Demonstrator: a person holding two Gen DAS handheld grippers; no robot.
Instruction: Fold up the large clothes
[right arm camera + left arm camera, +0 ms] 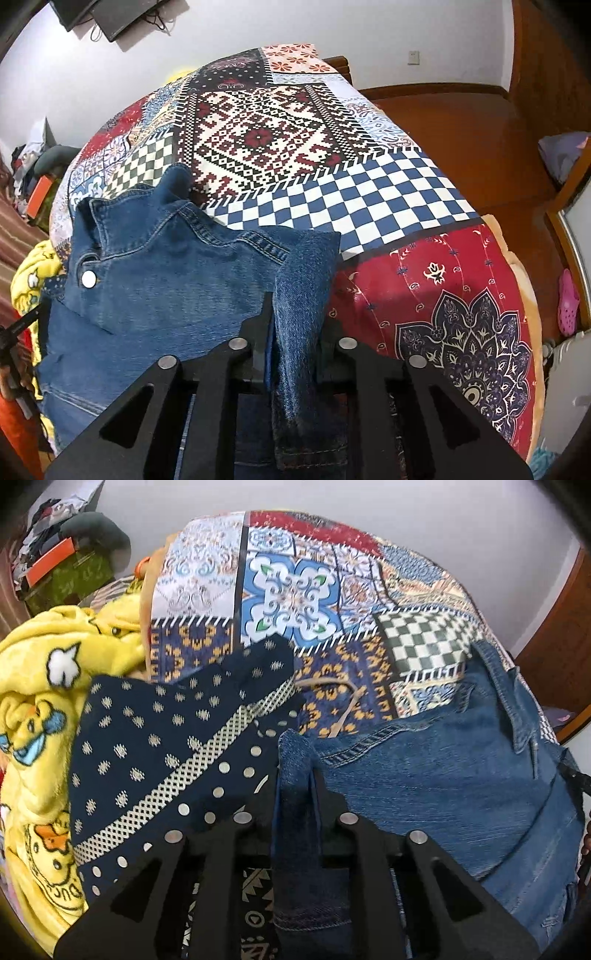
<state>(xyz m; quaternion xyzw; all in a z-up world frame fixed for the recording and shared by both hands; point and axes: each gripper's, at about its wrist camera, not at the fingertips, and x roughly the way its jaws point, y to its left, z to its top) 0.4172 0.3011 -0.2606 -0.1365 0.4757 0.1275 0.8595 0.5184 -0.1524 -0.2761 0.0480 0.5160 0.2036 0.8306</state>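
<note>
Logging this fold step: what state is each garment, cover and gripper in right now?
Denim jacket: pinched at two places, collar snap undone.
Left gripper: shut on denim.
Right gripper: shut on denim.
Navy patterned cloth: crumpled, unfolded.
Yellow blanket: bunched up.
Patchwork bedspread: spread flat.

A bed [369, 206] carries everything, spread with a patchwork cover [291, 590] of blue, red and checkered panels. A blue denim jacket [166, 280] lies on the near part of the cover, collar toward the far side, one metal snap showing. To its left, a navy cloth with pale dots and a lattice band [155, 738] rests on the cover, and beside that a crumpled yellow cartoon-print blanket [40, 716] is heaped at the bed's left edge.
</note>
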